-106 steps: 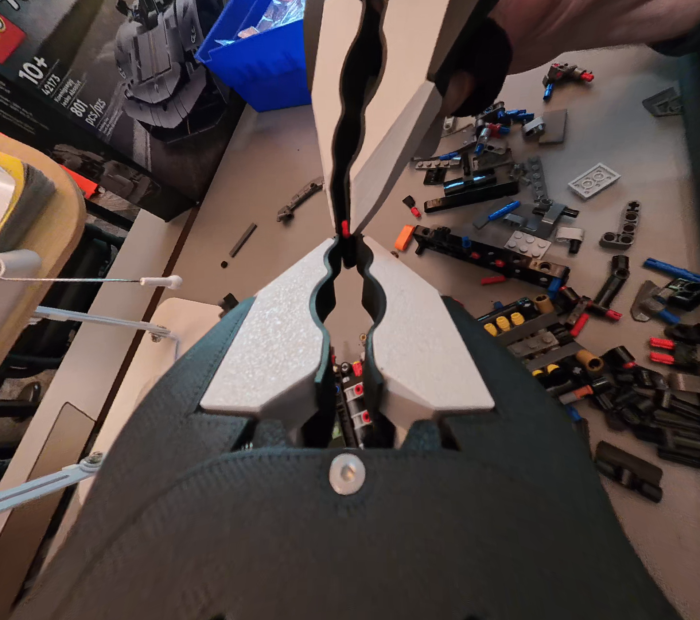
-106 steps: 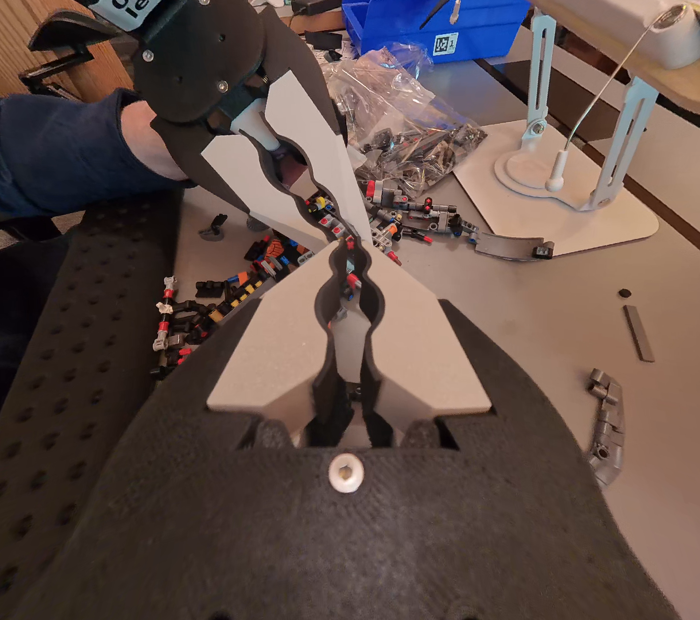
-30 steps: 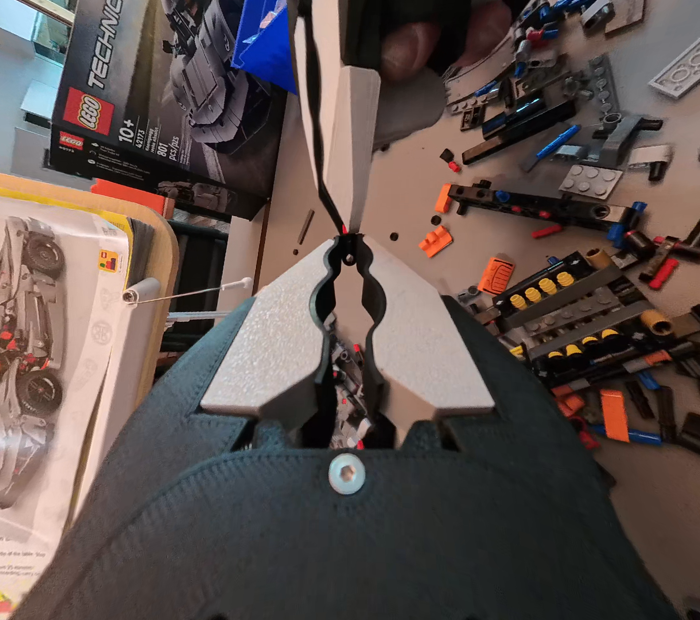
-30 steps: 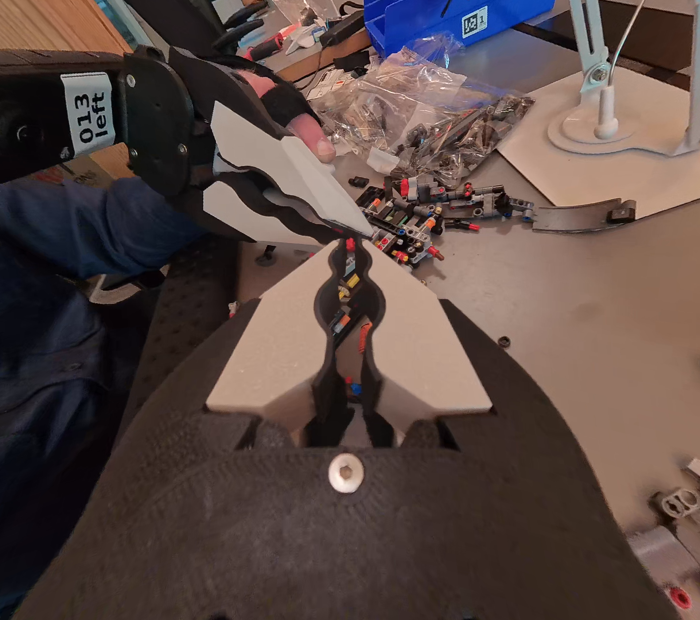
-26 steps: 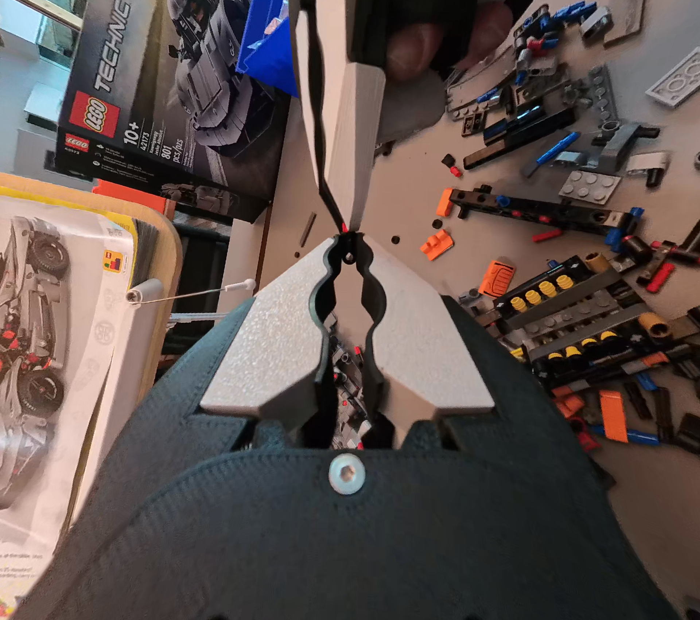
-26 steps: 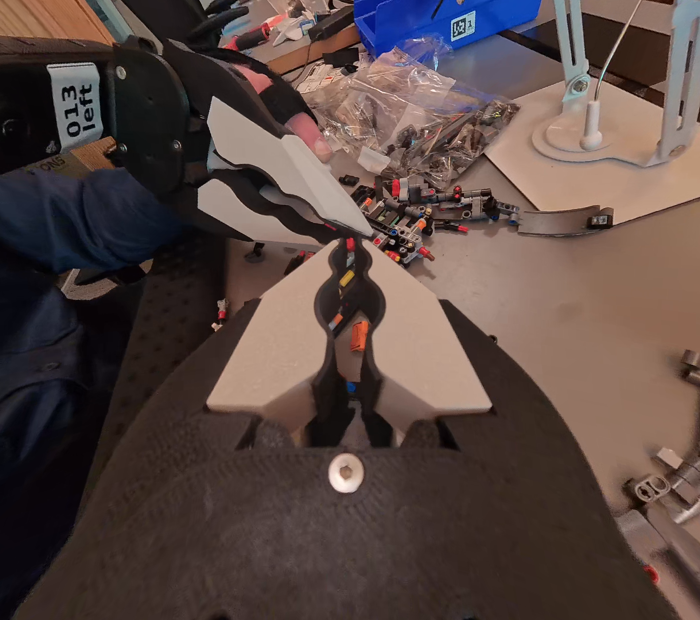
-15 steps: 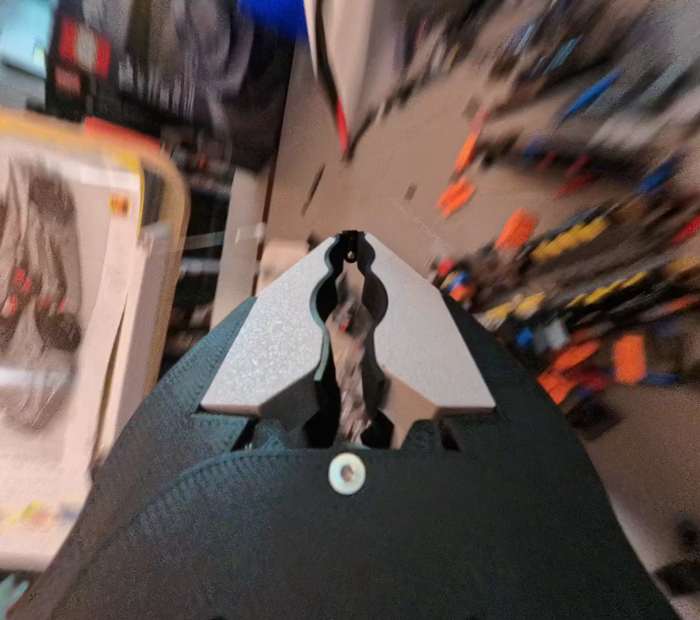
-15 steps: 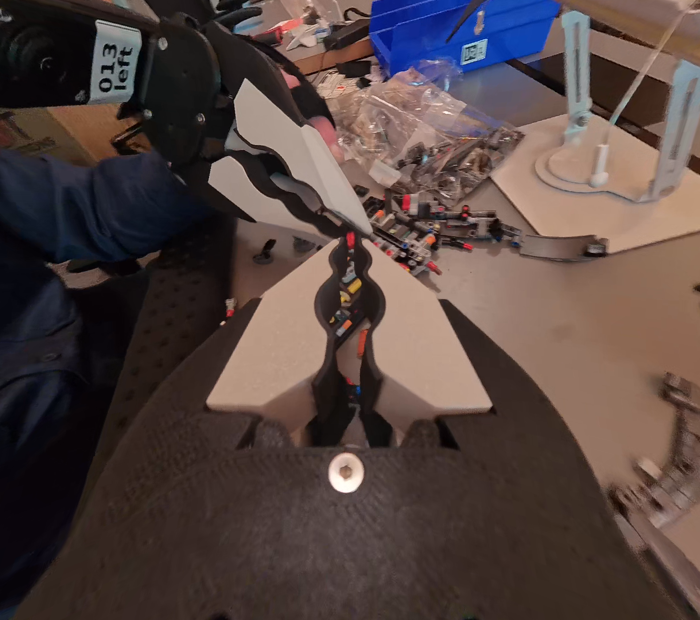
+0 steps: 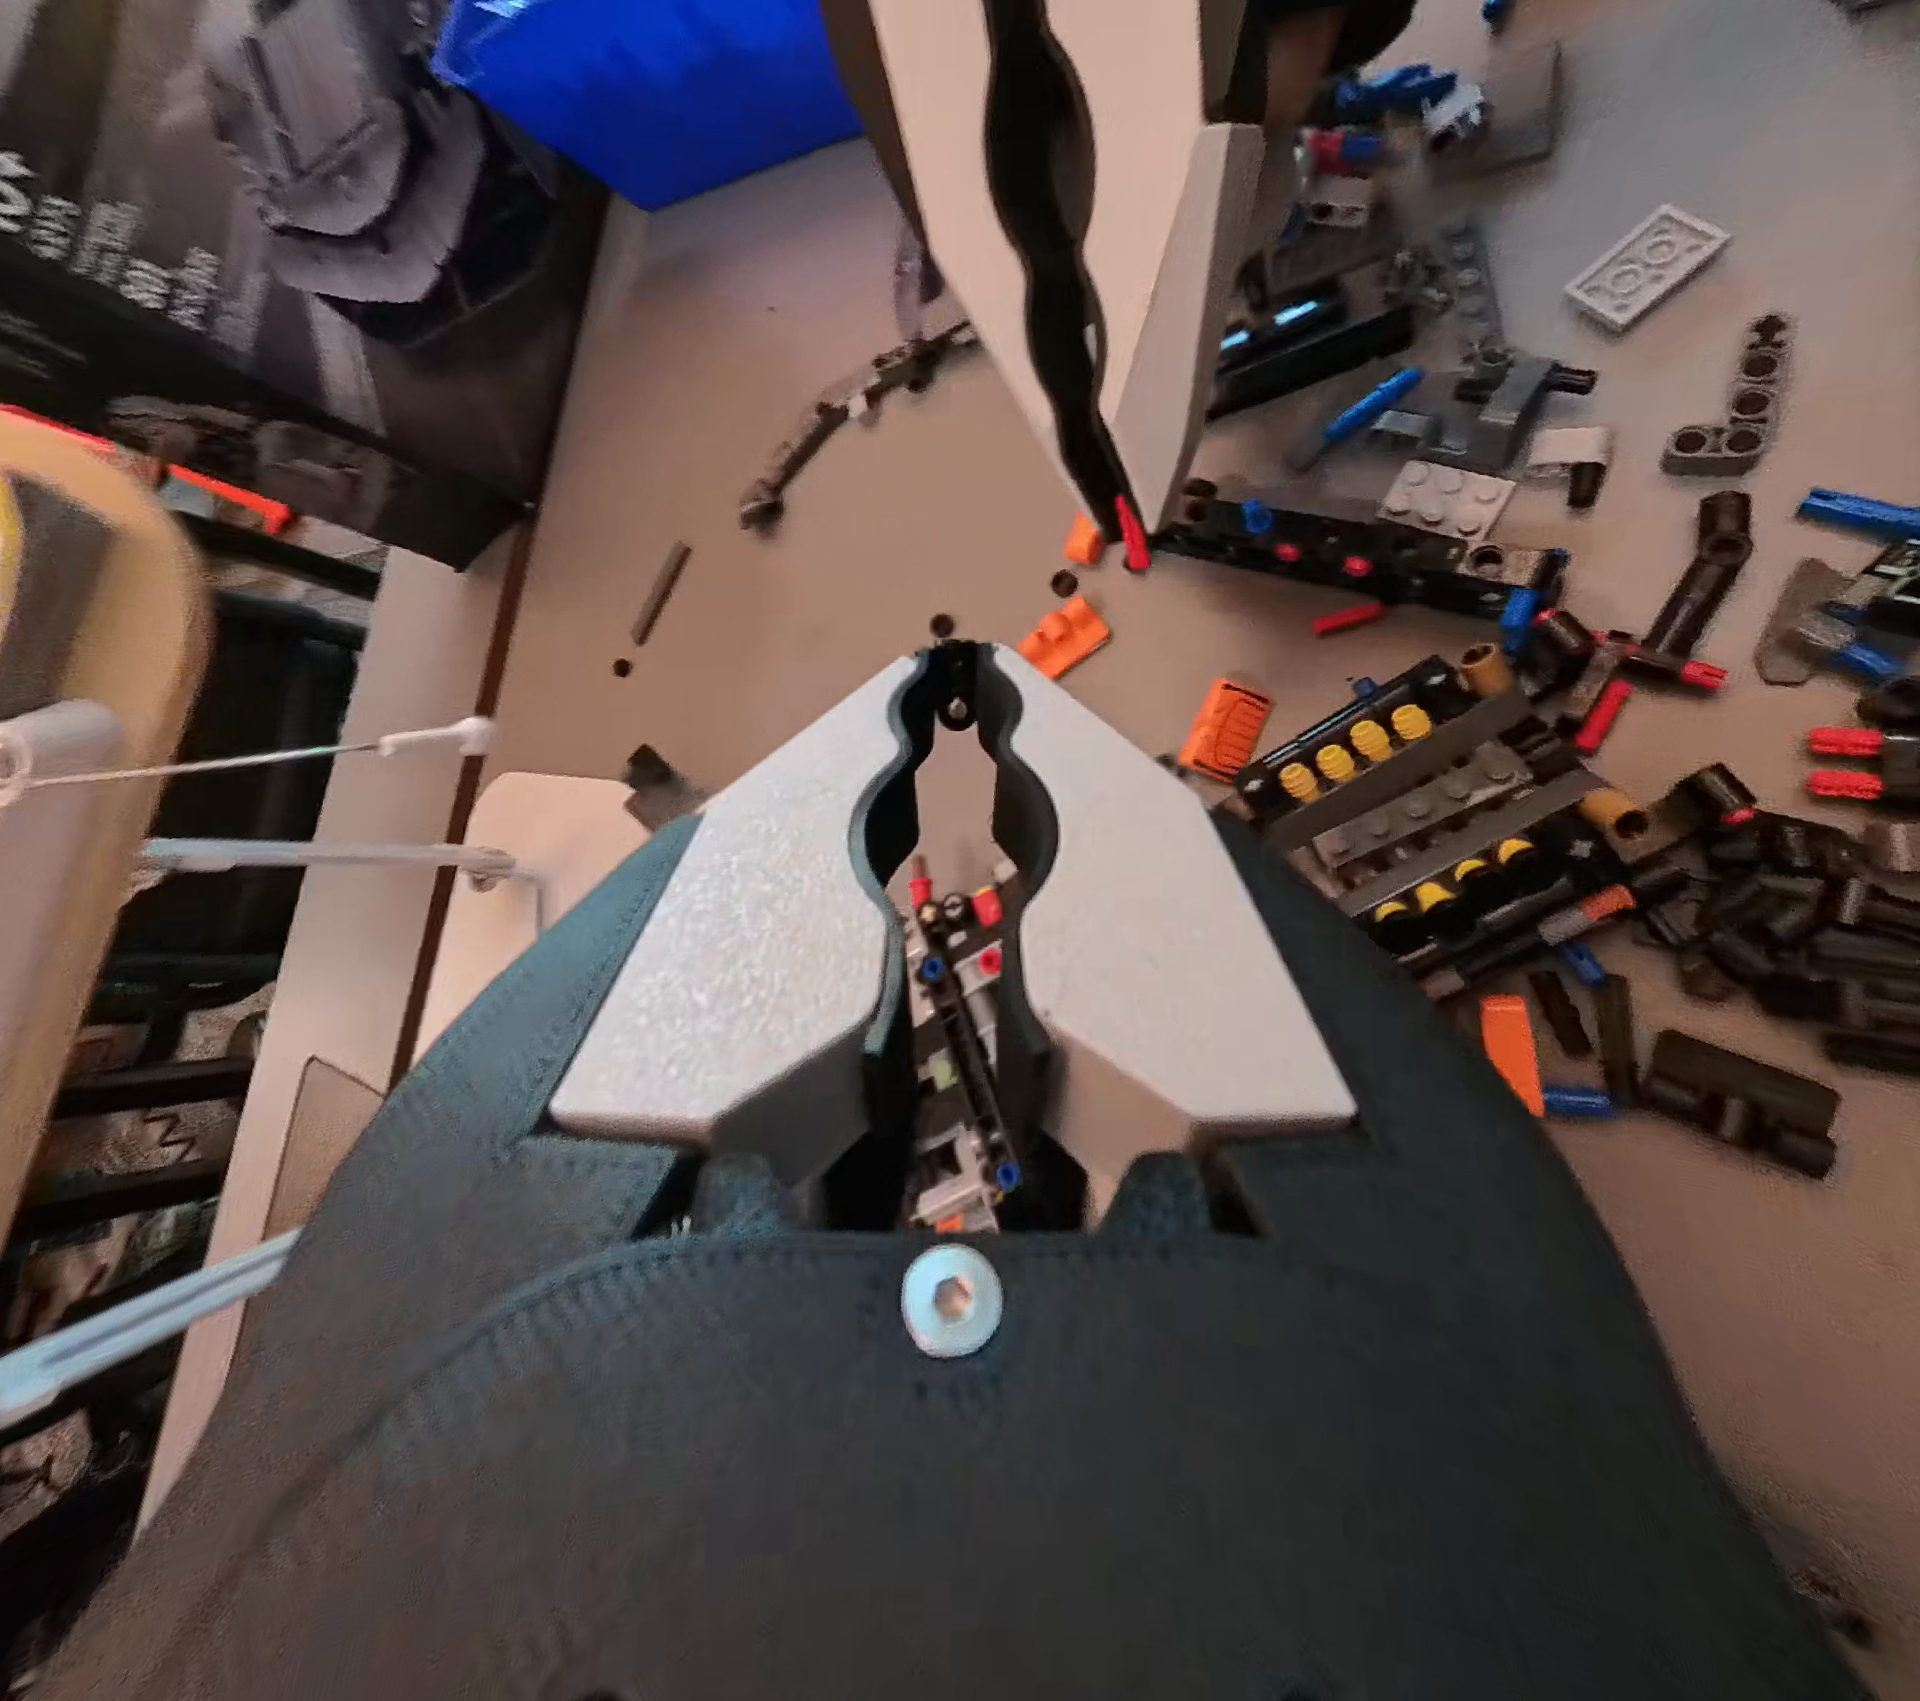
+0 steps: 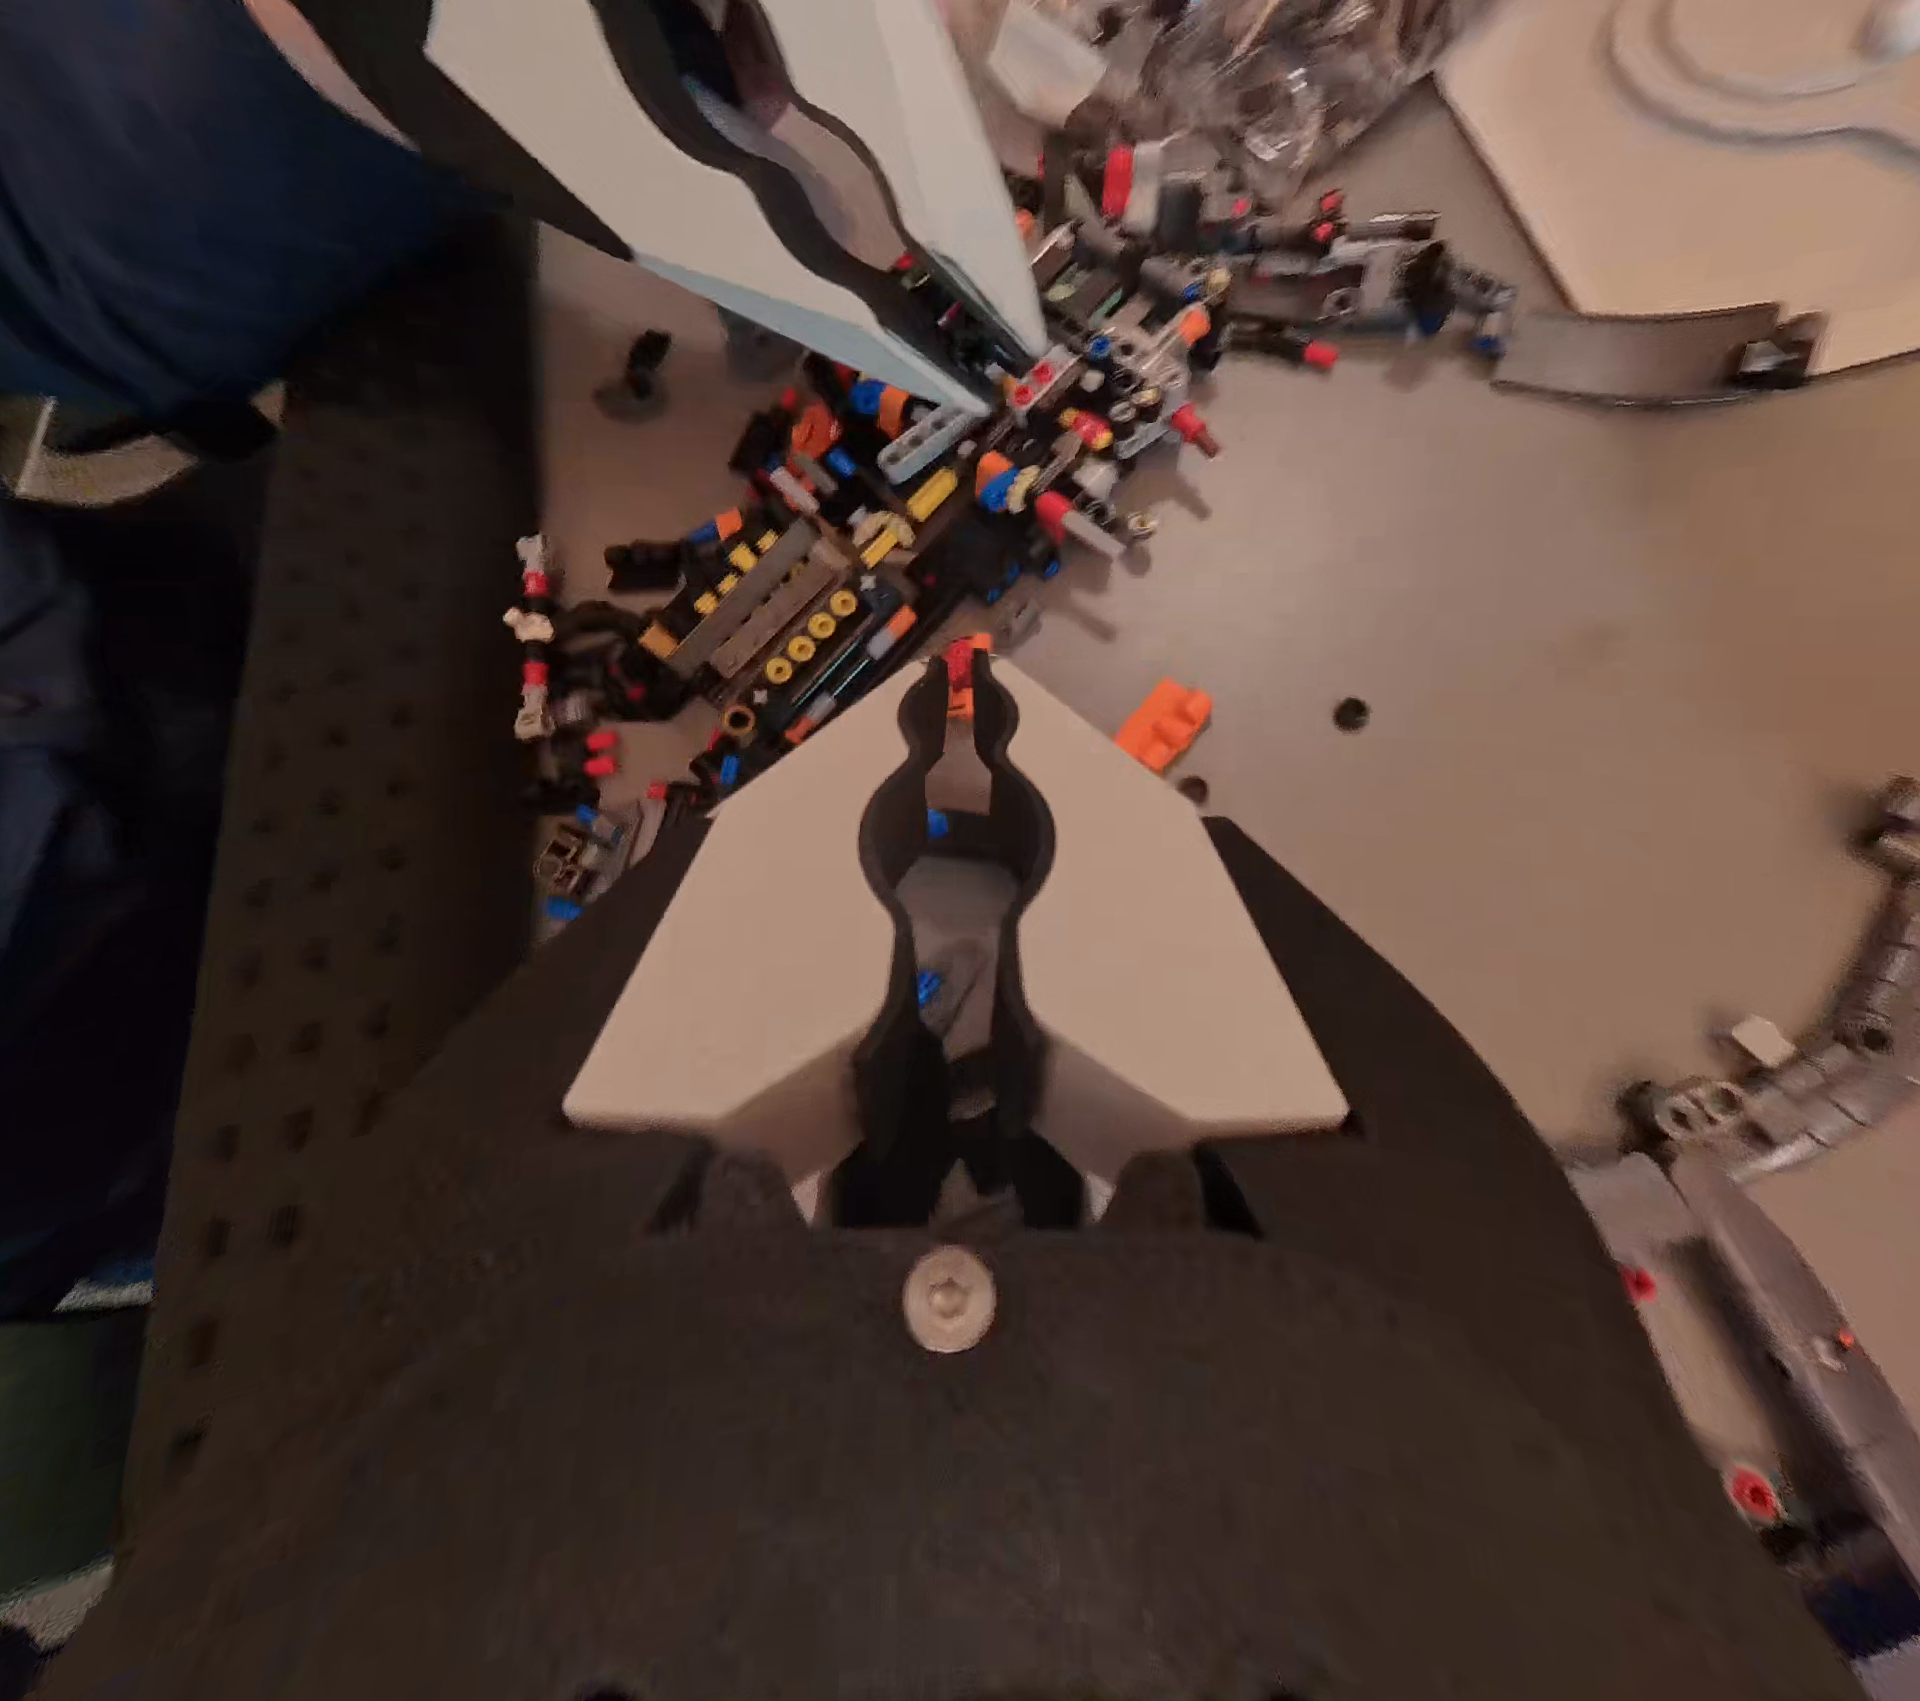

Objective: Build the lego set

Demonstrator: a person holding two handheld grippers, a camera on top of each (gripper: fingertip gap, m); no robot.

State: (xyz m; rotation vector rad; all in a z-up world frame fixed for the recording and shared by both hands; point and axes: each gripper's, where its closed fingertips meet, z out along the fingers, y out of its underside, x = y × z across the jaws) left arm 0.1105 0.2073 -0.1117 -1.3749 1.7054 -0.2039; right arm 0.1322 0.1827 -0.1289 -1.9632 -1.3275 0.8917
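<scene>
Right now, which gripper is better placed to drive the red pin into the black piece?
Right, probably: the right gripper is shut on the red pin, jutting past its tips; the left gripper only clamps the black piece.

Two tongs (image 9: 957,675) (image 10: 961,680), one blue bin (image 9: 665,20), two orange plates (image 9: 1065,635) (image 9: 1226,711), one set box (image 9: 239,124).

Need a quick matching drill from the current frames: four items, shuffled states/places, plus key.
Column 1:
1. left gripper
2. right gripper
3. blue bin
4. orange studded piece

Column 2:
A. lies loose on the table
B. shut on a red pin
C. stands at the back, beside the set box
D. shut on a small black piece

Pairs: 1-D, 2-B, 3-C, 4-A
</scene>
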